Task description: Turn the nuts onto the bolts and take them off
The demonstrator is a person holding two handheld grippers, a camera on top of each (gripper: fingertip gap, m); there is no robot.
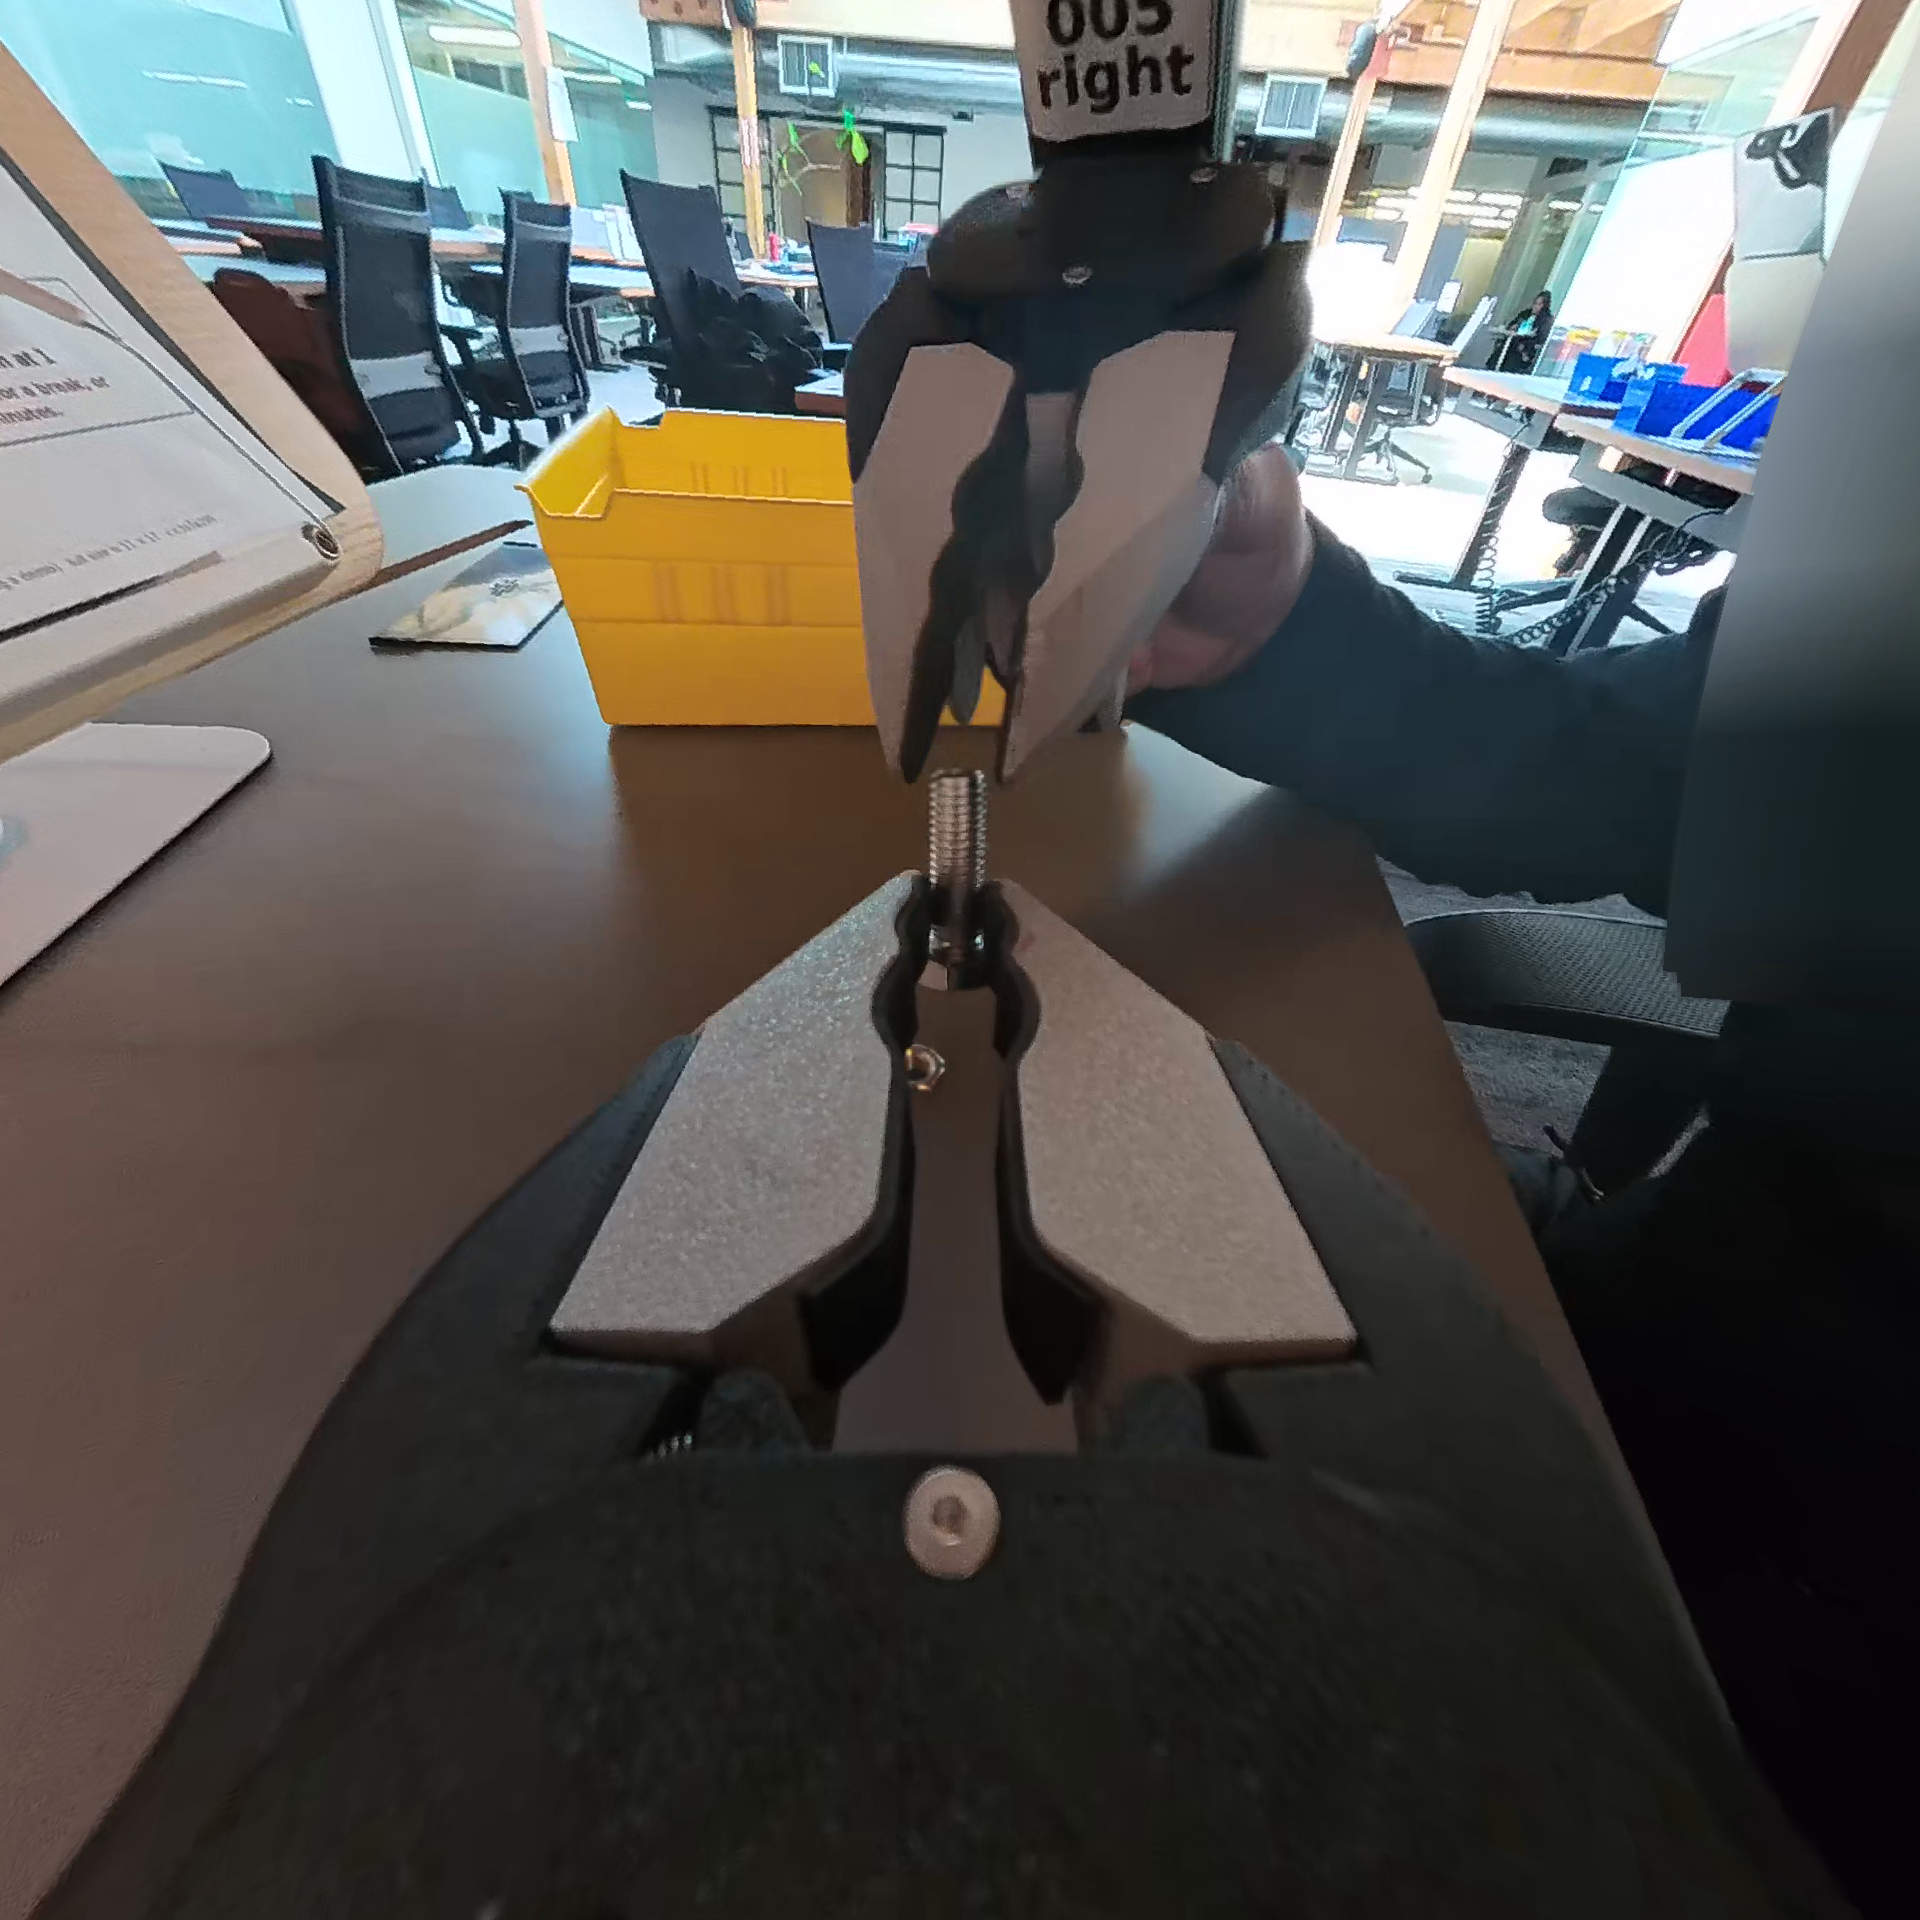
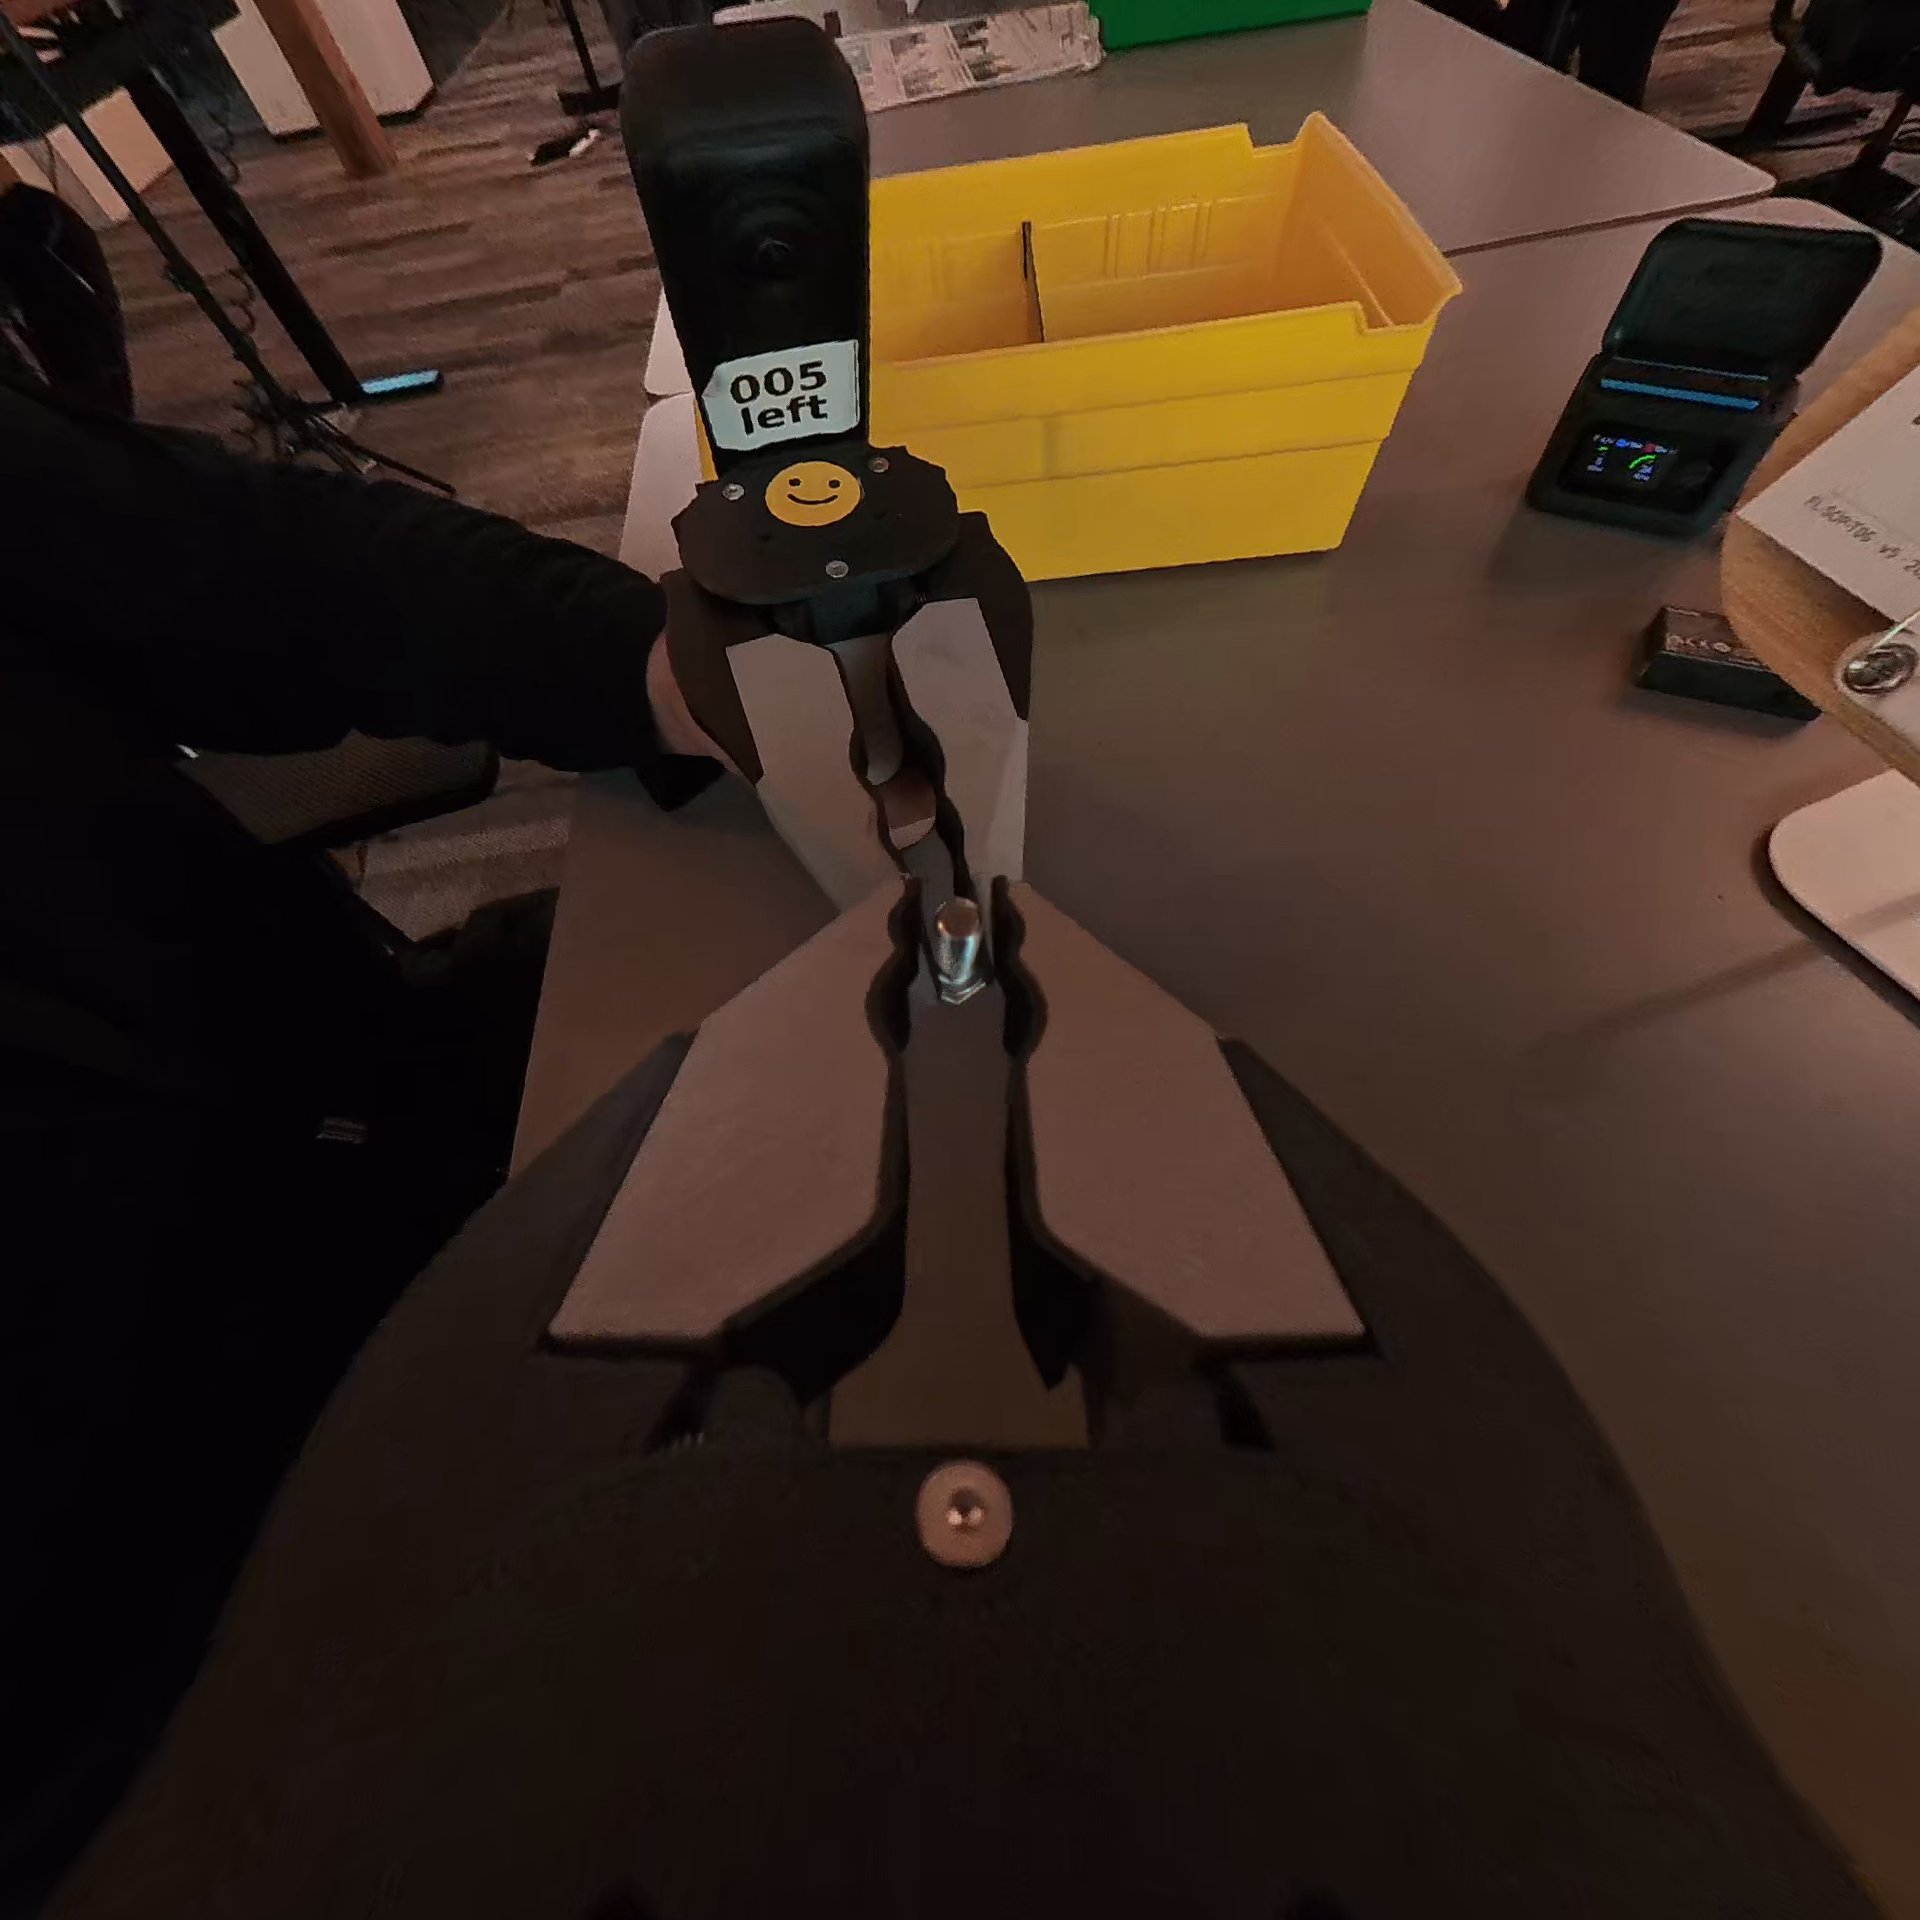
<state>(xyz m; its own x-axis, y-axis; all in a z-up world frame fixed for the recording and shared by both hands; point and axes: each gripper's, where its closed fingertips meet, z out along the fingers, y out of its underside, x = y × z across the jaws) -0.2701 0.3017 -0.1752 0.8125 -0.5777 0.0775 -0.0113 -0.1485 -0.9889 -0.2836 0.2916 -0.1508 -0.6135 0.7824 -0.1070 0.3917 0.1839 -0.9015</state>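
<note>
Bolt [image 1: 958, 862], upright: we pinch its head end in our left gripper [image 1: 956, 935]. Right gripper [image 1: 956, 764] slightly parted over the threaded tip. Nut [image 1: 923, 1068] on the table [image 1: 416, 883]. Yellow bin [image 1: 717, 582] behind.

My left claw [image 1: 956, 935] pinches a silver bolt [image 1: 956, 831] near its head, its threaded shank standing upright and bare. A small hex nut [image 1: 923, 1067] lies loose on the dark tabletop [image 1: 416, 935], just beneath the claw's fingers.

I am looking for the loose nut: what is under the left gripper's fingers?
A small nut on the table, visible through the gap. Anything directly beneath the fingers is covered.
</note>
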